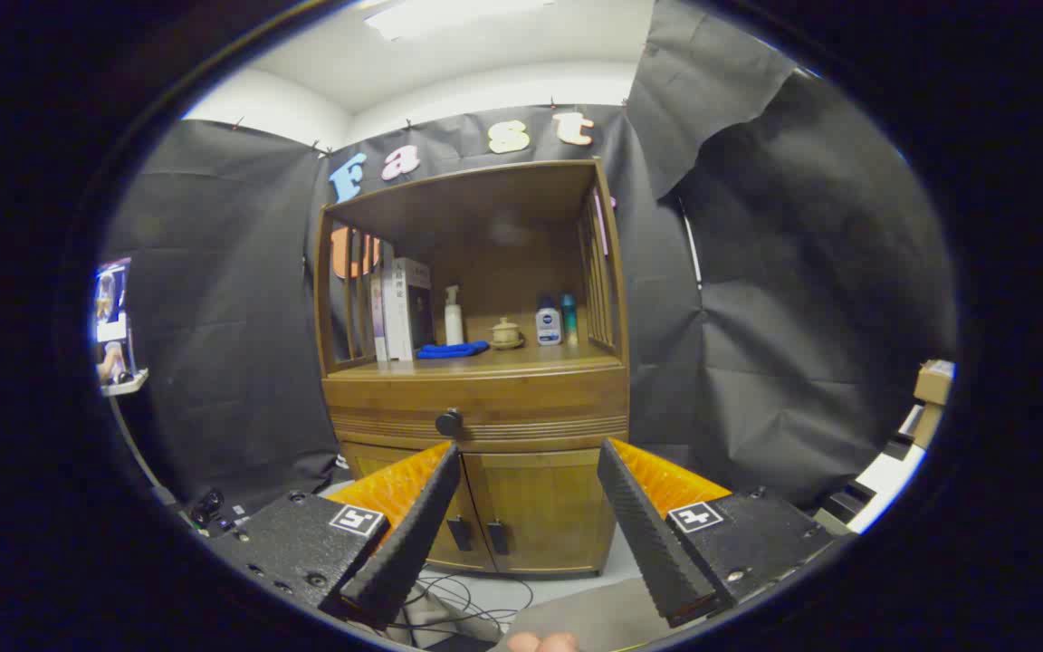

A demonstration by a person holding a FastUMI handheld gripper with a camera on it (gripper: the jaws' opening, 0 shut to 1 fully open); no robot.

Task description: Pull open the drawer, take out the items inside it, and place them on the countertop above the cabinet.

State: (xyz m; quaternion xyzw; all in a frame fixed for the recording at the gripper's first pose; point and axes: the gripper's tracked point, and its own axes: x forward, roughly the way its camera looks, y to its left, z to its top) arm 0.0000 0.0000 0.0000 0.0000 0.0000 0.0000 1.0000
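A wooden cabinet (485,398) stands against the booth wall, well beyond my fingers. Its drawer (531,403) is closed, with a dark round knob (448,422) just above my left fingertip (449,457). The countertop (503,362) above the drawer carries books (402,308), a white pump bottle (454,315), a blue cloth (452,349), a small lidded jar (506,333) and two small bottles (556,321). My gripper (529,453) is open, with nothing between its fingers. The drawer's contents are hidden.
Two lower cabinet doors (521,521) with dark handles sit under the drawer. Cables (463,602) lie on the floor in front. A screen (112,321) hangs far left. Boxes (933,385) stand far right. A fingertip (544,643) of a person shows below the fingers.
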